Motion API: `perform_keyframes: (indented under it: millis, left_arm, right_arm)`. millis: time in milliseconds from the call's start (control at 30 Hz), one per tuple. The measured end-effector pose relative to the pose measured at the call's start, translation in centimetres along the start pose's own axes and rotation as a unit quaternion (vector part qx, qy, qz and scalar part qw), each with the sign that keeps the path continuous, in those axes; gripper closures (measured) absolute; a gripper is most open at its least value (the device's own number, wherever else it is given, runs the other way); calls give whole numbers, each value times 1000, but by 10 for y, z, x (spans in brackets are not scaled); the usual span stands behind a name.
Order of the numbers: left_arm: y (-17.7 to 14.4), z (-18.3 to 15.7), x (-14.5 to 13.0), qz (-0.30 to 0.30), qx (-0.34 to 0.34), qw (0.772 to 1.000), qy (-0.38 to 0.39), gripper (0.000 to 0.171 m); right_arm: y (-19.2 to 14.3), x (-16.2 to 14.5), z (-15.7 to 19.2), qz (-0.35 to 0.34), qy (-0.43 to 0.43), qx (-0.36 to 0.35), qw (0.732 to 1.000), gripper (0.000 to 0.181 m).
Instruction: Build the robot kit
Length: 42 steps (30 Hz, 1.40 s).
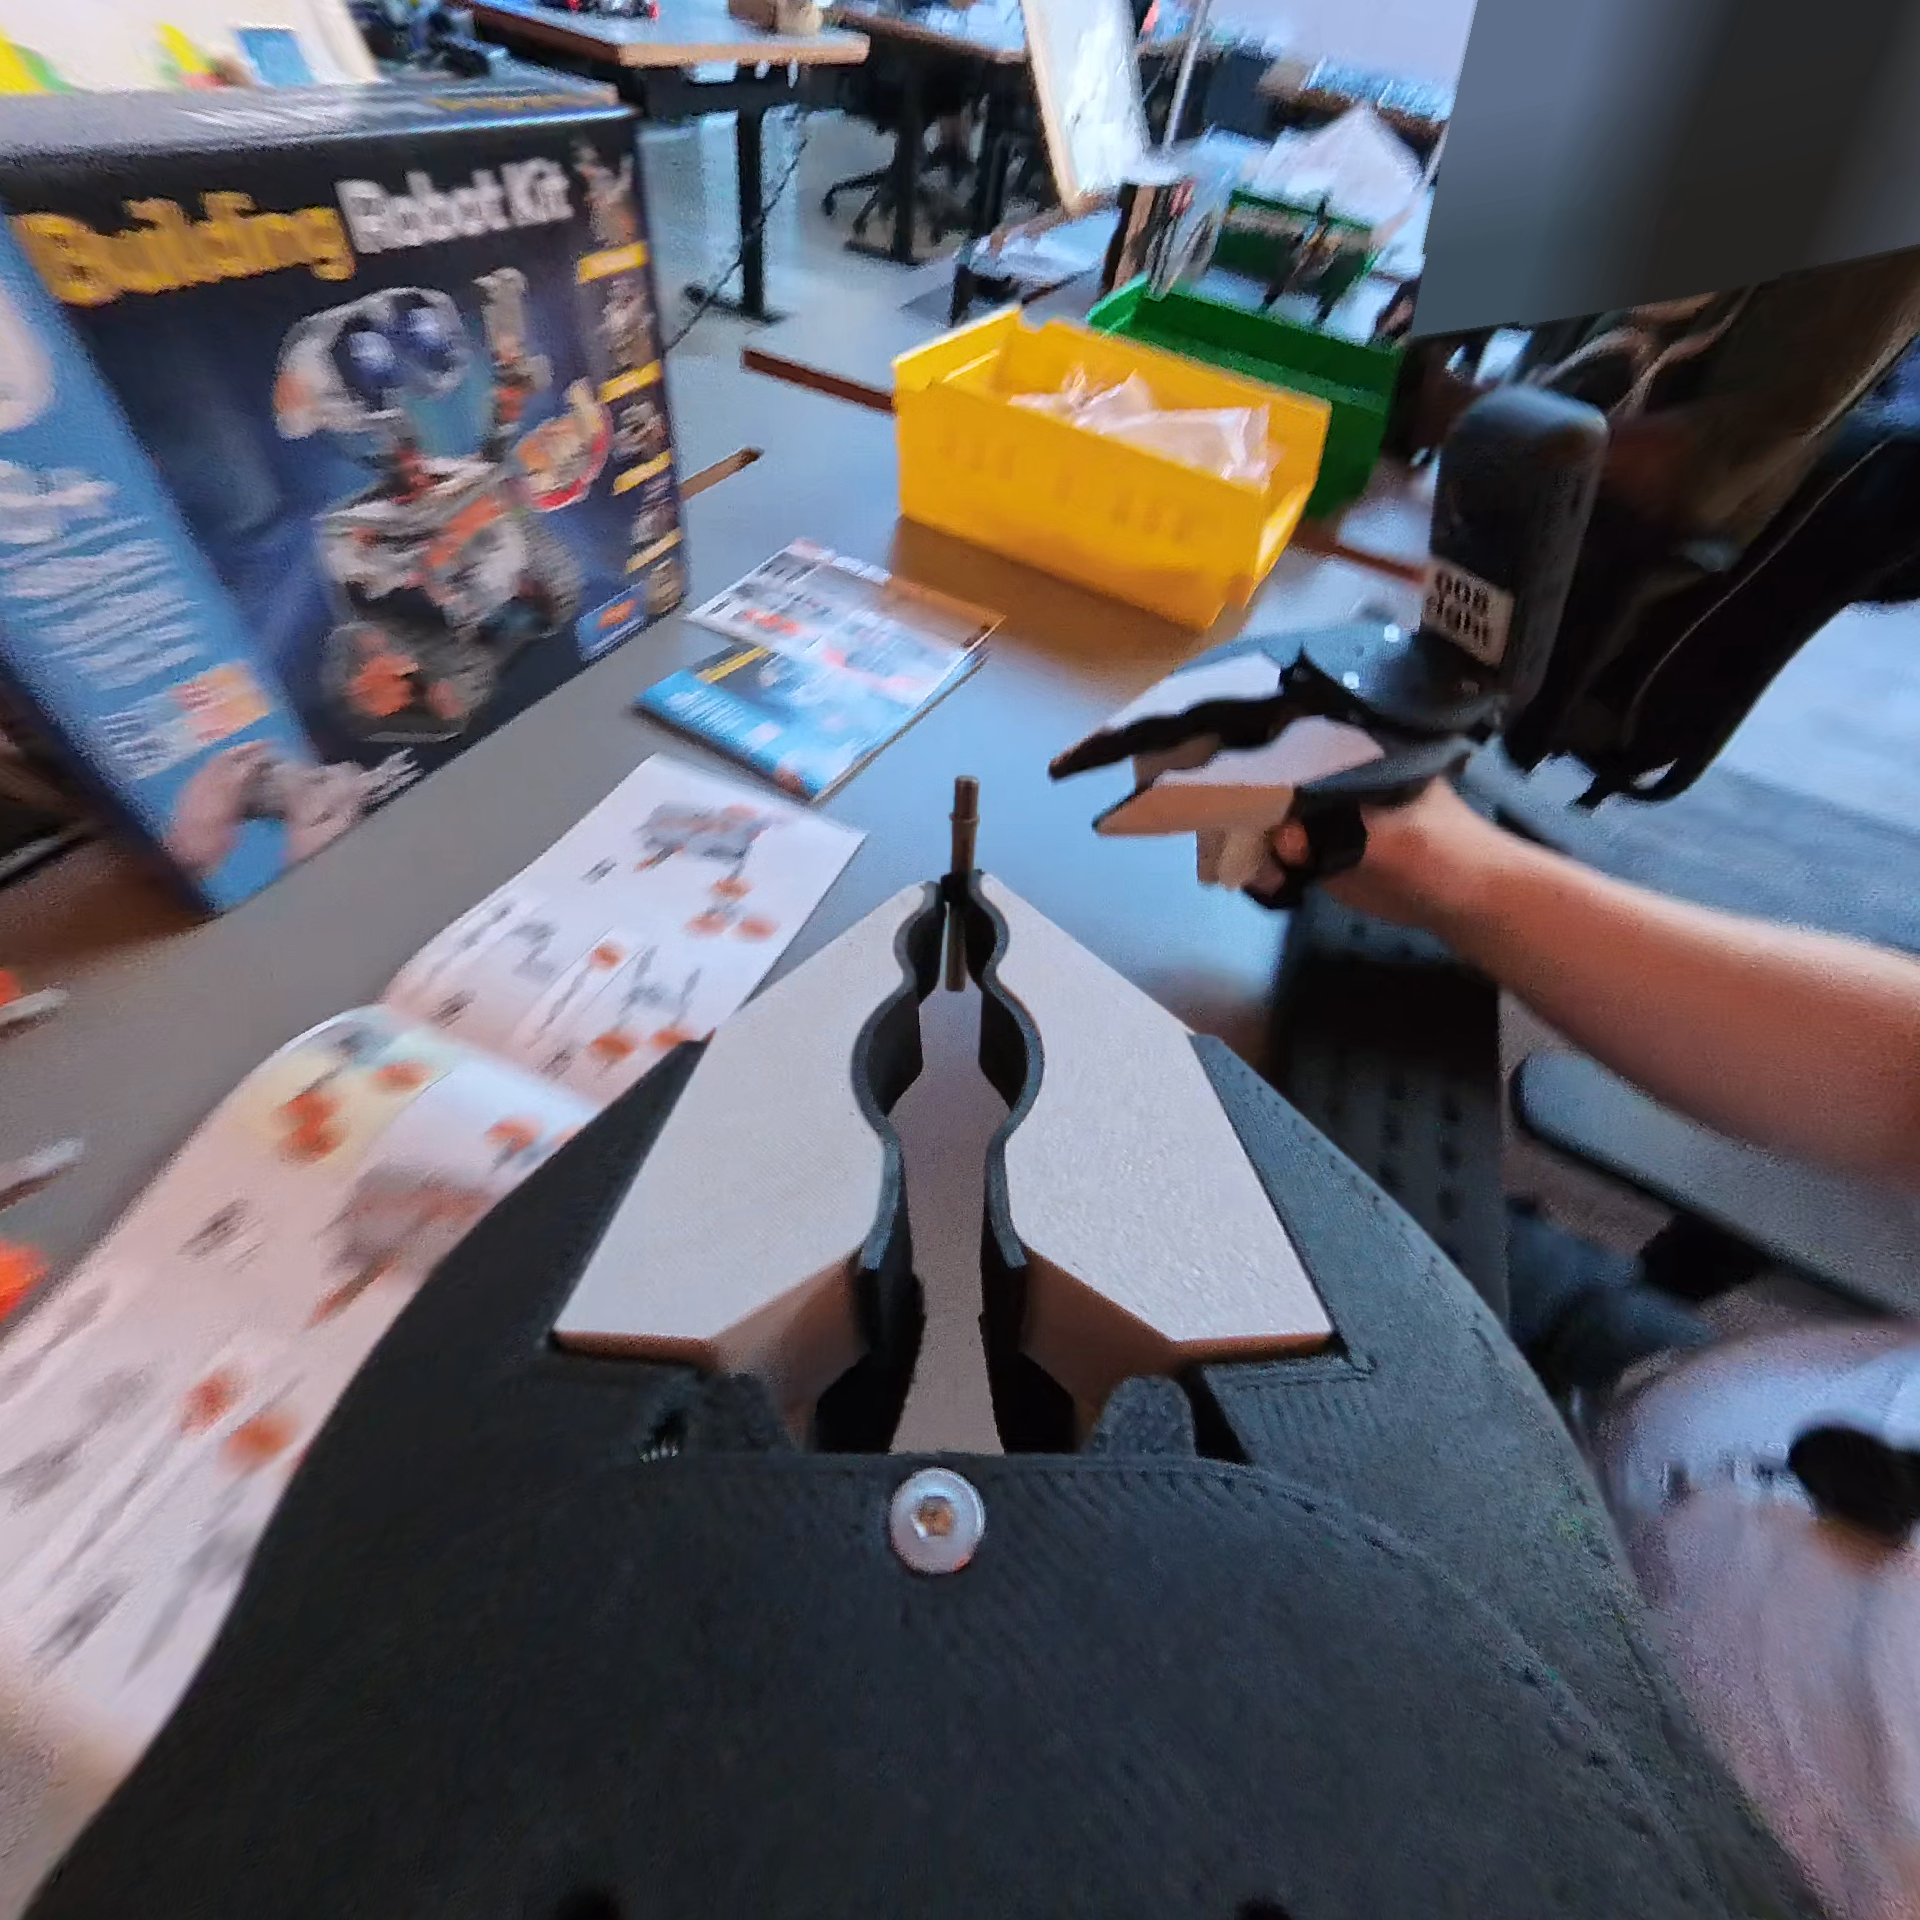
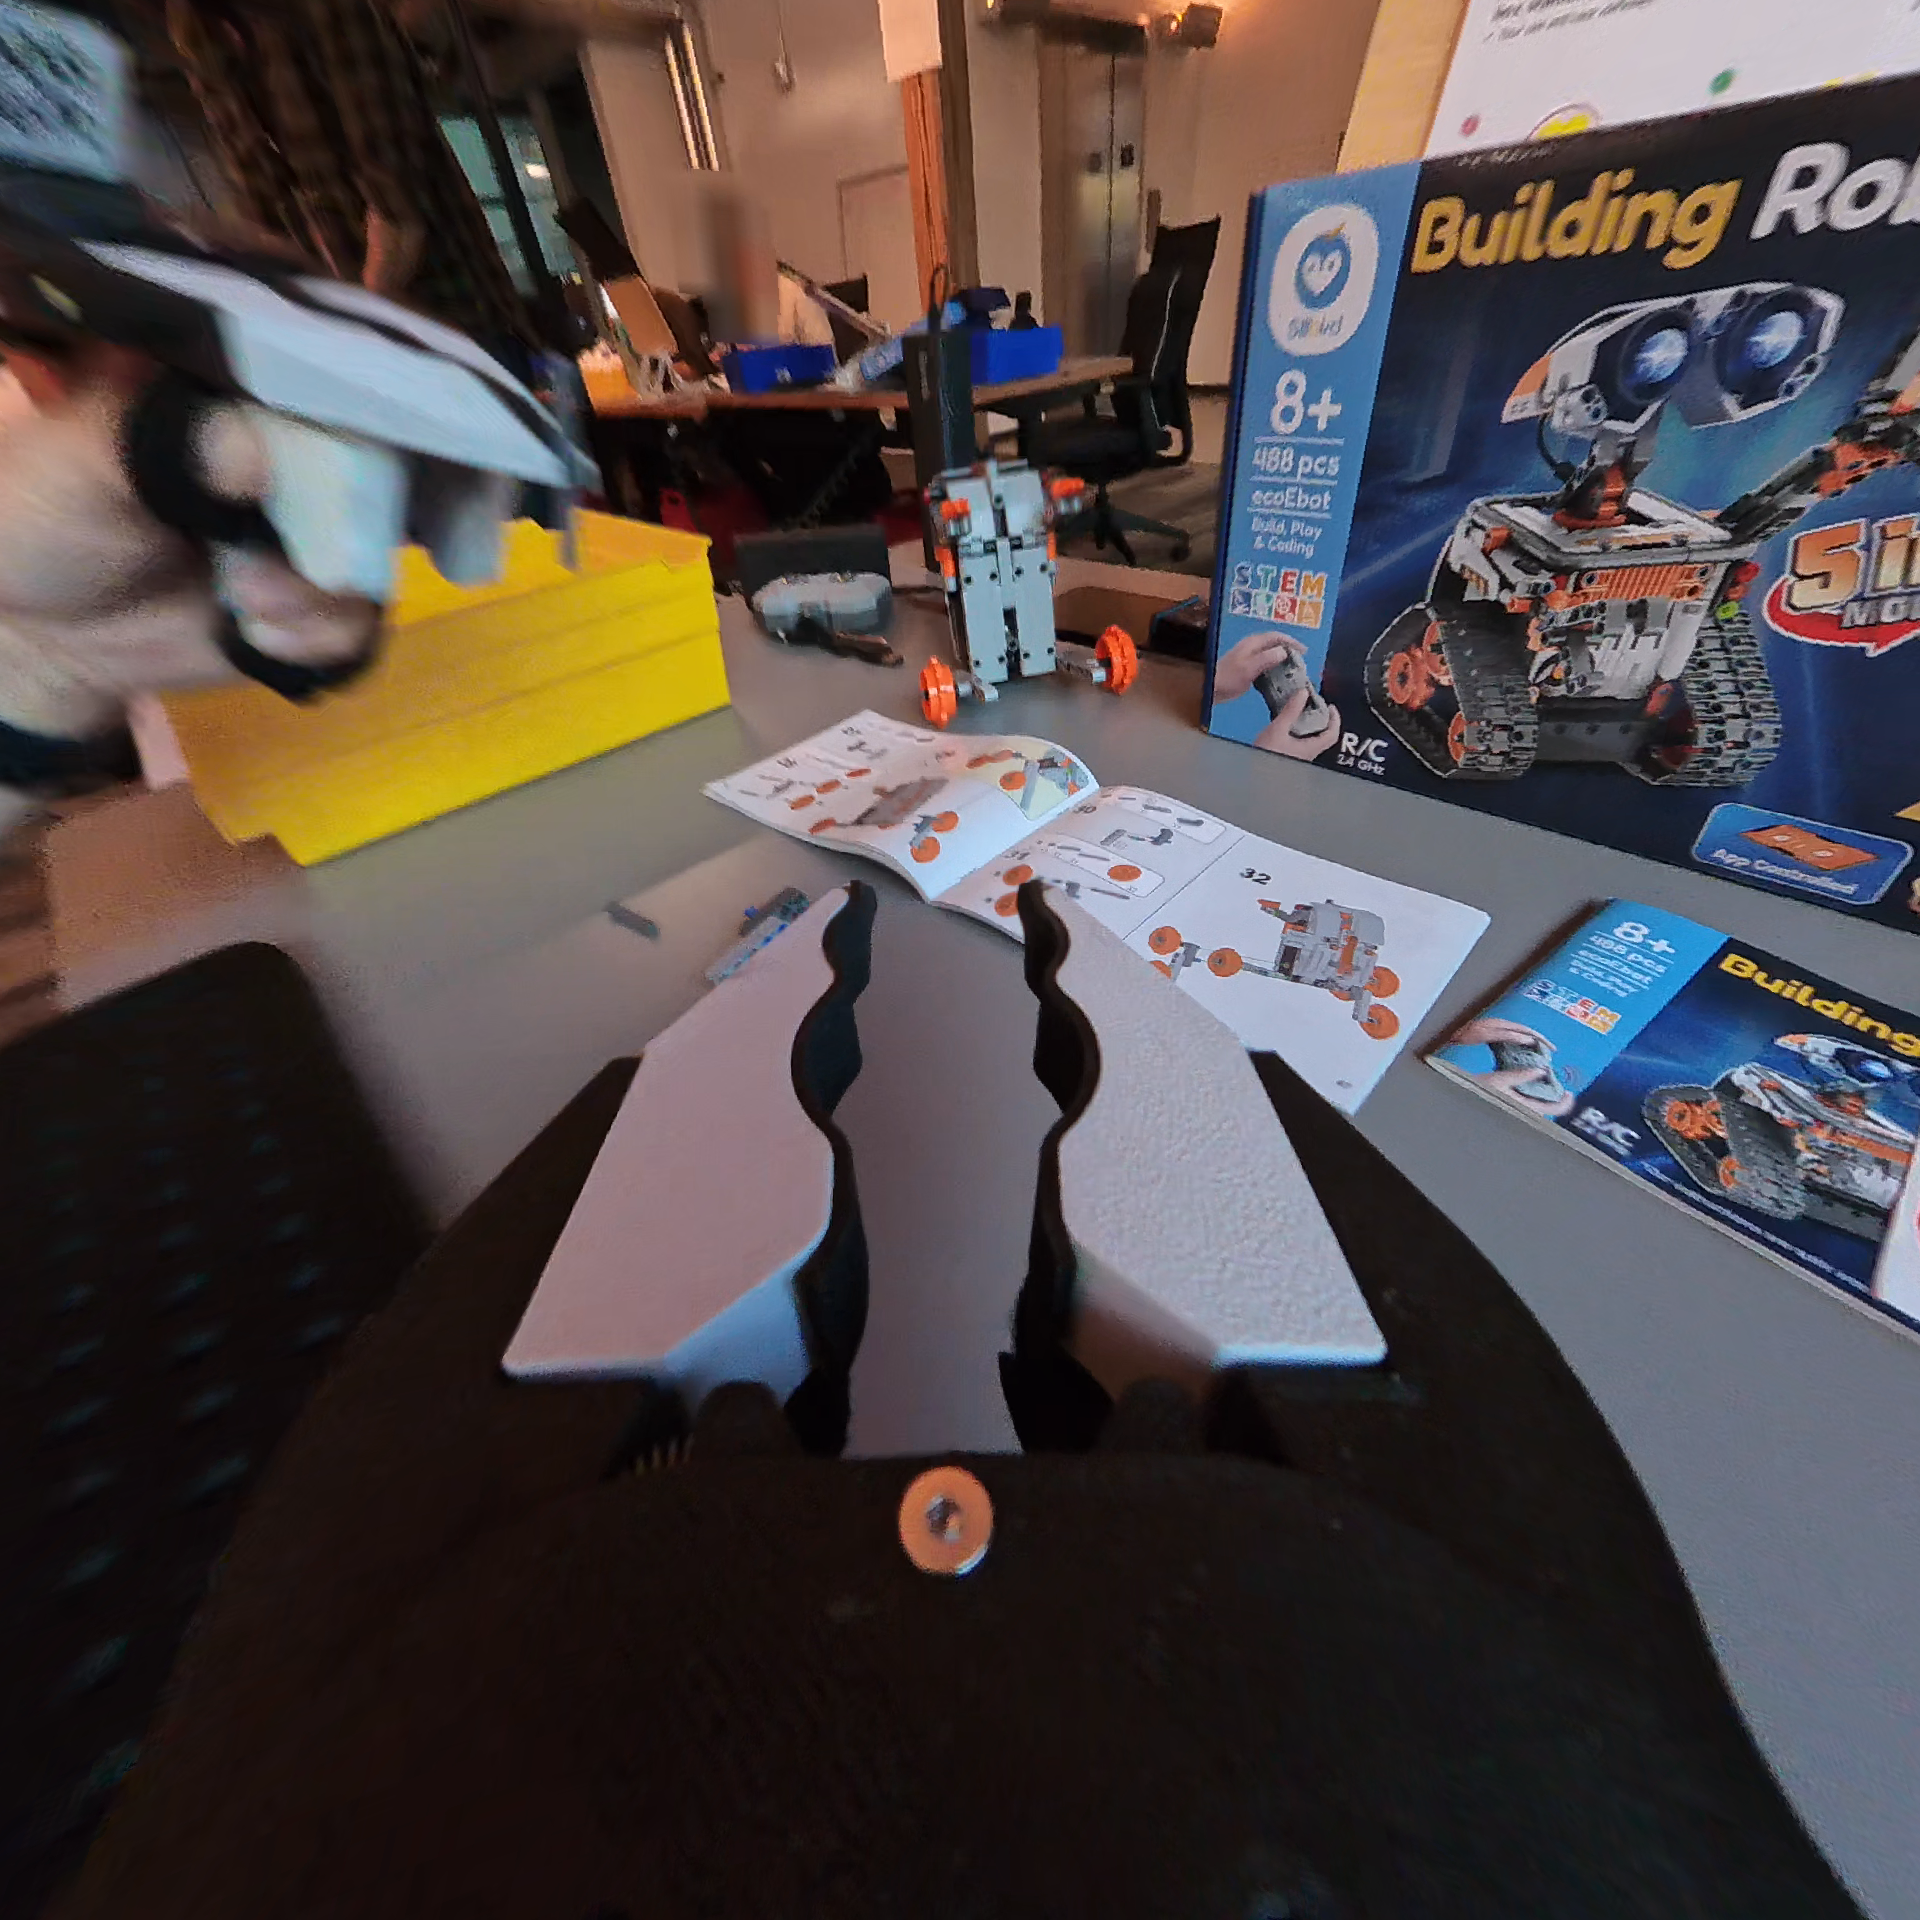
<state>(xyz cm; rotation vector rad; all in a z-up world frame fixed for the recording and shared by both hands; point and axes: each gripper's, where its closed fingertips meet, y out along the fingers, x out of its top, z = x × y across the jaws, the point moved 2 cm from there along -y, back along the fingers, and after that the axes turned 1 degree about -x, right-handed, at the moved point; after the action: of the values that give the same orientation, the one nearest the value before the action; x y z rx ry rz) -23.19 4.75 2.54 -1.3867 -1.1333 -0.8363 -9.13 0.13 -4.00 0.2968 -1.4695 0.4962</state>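
A: Left gripper (image 1: 958, 894)?
B: Jaws clamping a thin brown axle rod (image 1: 962, 831), upright at the tips, hovering just right of the open instruction booklet (image 1: 623, 935).
A: Right gripper (image 2: 945, 904)?
B: Jaws gaping apart, empty, pointing at the booklet's near edge; partly built robot model (image 2: 1003, 592) standing beyond it.

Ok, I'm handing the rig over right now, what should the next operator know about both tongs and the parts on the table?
Left tongs: shut on a thin dark pin, held upright above the open instruction booklet.
Right tongs: open, empty, hovering over the grey table near small loose pieces.
Partly built model with orange wheels stands behind the booklet, beside the kit box. Yellow bin to the left.
Done: pin picked up. Left: pin not yet fitted anywhere; where it belongs cannot be told.
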Motion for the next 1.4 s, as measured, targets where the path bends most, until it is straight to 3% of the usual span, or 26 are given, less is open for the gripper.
perform_keyframes:
  millis: [100,200,367,433,500,600,667,933,1067,1167,1300,1400]
  left_arm:
    - [71,-16,9,-38,-43,998,-41,171]
    - [130,-26,12,-65,-68,991,-92,171]
    - [182,-43,9,-89,-109,977,-157,171]
    - [188,-43,8,-92,-96,980,-150,171]
    - [189,-40,5,-92,-81,983,-137,171]
    - [188,-38,2,-107,-78,982,-133,171]
    - [189,-38,0,-104,-83,982,-137,171]
    - [184,-21,-11,-99,-80,981,-147,171]
    - [177,-17,-8,-120,-128,965,-193,171]
    - [177,-11,-6,-120,-124,967,-188,145]
    - [194,-16,-5,-73,-114,982,-128,118]
    - [203,-14,-7,-55,-89,990,-98,146]
  right_arm:
    - [-29,18,-6,-6,9,15,1000,140]
    - [-50,31,-22,7,-27,-14,1000,136]
    - [-42,19,-39,62,-70,-43,995,137]
    - [-35,5,-47,90,-74,-52,992,145]
    - [-30,5,-51,61,-63,-59,994,157]
    - [-18,-4,-53,69,-20,-44,996,158]
    - [-15,-6,-51,72,-39,-33,996,178]
    - [-7,-13,-62,116,-39,-8,992,180]
    - [-9,-17,-70,142,-54,-7,988,180]
    - [-11,-21,-74,154,-63,-7,986,180]
    - [-11,-23,-77,174,-87,-8,981,180]
    - [-10,-22,-78,181,-105,-11,978,180]
